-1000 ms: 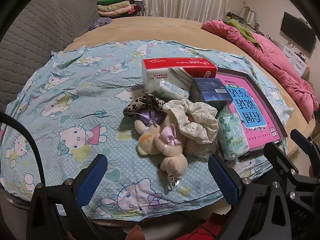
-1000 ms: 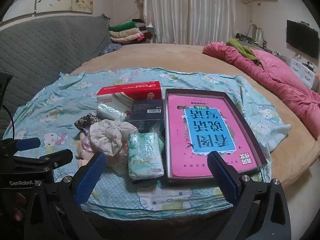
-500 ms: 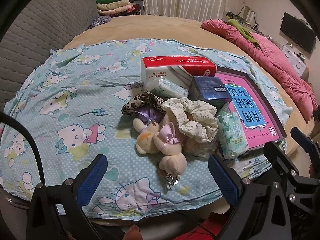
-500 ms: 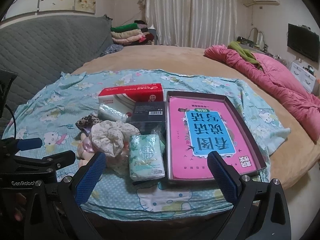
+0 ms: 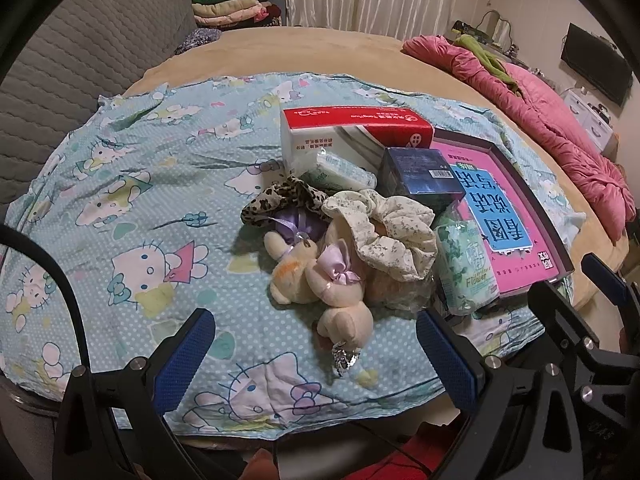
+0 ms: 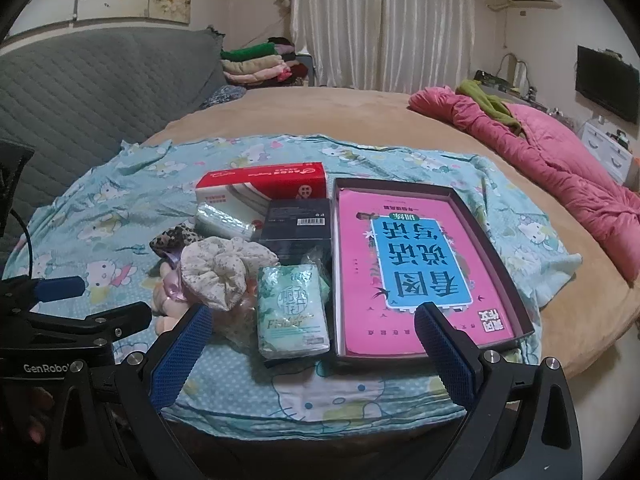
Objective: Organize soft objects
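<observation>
Curtained window point(image 6: 384, 24), grey sofa point(image 6: 100, 80)

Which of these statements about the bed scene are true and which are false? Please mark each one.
1. Both hand-held grippers are open and hold nothing. True: the left hand-held gripper and the right hand-held gripper have their jaws wide apart.
2. The cream floral scrunchie lies inside the dark tray. False: it sits on the pile beside the plush toy, outside the tray.
3. A pink book lies in the tray. True.
4. The red and white tissue box is nearer to the cameras than the plush toy. False: it lies behind the pile, farther away.
5. The green tissue pack lies left of the tray in the right wrist view. True.
</observation>
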{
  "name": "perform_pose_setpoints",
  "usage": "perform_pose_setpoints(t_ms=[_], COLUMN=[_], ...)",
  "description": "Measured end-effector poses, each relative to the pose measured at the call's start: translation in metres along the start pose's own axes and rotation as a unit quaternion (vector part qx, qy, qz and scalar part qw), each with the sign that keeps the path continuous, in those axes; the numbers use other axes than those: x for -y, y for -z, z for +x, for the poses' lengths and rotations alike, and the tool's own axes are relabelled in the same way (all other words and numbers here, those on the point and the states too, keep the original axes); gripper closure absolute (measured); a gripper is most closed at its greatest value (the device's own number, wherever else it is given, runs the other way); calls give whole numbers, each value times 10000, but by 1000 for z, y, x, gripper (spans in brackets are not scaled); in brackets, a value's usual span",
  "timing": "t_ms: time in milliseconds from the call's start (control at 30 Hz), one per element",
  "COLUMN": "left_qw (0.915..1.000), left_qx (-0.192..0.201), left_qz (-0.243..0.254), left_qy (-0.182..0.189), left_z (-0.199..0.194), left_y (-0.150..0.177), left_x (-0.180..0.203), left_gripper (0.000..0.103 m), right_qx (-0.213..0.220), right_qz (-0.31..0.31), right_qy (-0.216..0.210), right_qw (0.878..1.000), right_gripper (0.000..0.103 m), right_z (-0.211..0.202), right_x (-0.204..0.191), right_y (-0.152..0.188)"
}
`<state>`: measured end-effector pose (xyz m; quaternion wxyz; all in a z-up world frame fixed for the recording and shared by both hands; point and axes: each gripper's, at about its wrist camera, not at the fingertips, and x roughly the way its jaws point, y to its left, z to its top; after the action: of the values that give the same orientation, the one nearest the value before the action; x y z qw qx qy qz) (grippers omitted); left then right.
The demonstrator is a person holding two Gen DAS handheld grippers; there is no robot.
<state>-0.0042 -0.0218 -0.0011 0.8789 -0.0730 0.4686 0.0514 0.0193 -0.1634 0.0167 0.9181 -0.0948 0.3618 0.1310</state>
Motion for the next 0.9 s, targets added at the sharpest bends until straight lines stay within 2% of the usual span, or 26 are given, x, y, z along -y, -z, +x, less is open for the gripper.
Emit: perform_pose_setpoints(t_ms=[300, 500, 900], left_qw=[10000, 9994, 9965], left_qx=[-60, -207, -607], left_qz=[-29, -137, -395], left_qy=[60, 228, 421], left_z=[2, 11, 43], left_y=[0, 1, 5], left_x=[0, -5, -19], left_gripper=[2, 2, 2], right_qx=[-110, -201, -763], right_qz=[140, 26, -142], right_qy=[9, -29, -159], right_qw=[9998, 9998, 9969], right_gripper=[2, 2, 2], right_z=[5, 13, 55], right_x=[5, 3, -1], right_y=[-1, -1, -1])
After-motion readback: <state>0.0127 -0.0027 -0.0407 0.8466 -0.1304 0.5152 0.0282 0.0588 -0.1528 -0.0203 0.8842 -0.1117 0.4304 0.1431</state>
